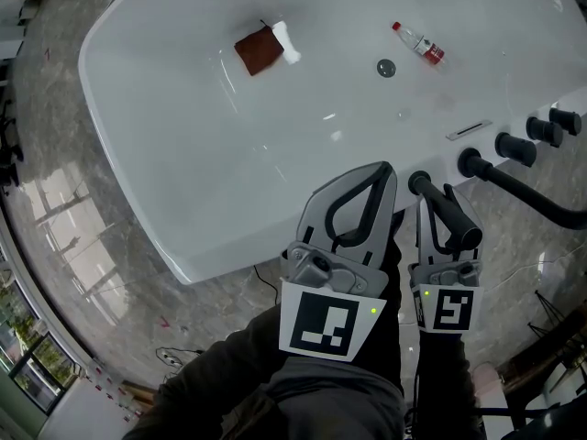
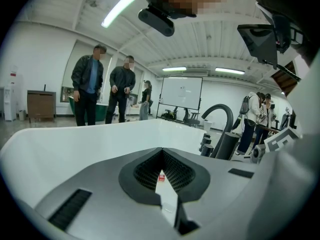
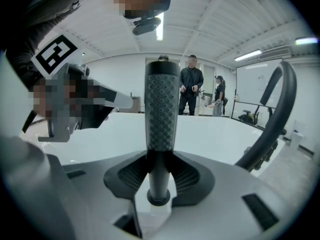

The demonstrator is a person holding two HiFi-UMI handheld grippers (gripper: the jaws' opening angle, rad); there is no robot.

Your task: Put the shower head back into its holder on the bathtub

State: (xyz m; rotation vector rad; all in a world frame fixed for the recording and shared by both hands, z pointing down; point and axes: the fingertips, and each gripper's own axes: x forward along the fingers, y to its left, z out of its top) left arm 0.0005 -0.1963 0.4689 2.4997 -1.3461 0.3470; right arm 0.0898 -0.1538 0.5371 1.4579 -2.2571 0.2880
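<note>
The white bathtub [image 1: 183, 200] fills most of the head view, set on a marbled grey floor [image 1: 83, 273]. The person's dark-sleeved forearms [image 1: 238, 365] reach forward side by side over its near rim. The left gripper [image 1: 381, 174] points into the basin, just beside the right one. Its jaws are drawn together and grip nothing, with only a thin slit of white tub showing between the pads [image 2: 175, 171] in the left gripper view. The right gripper [image 1: 438, 207] hangs over the rim's corner, its jaws clamped on the shower head [image 1: 449, 216]. This is a black rod with a dimpled grip on its upper part and a smooth, narrower shaft below. In the right gripper view it stands upright between the jaws [image 3: 161, 114]. Its lower end meets a dark ring [image 1: 419, 182] on the tub deck, though I cannot tell whether it is fully seated there. A curved black spout [image 1: 527, 195] and a row of black knobs [image 1: 515, 148] sit along the deck to the right. On the tub floor lie a brown cloth [image 1: 259, 50], a small red-labelled bottle [image 1: 420, 43] and the drain [image 1: 386, 67].
</note>
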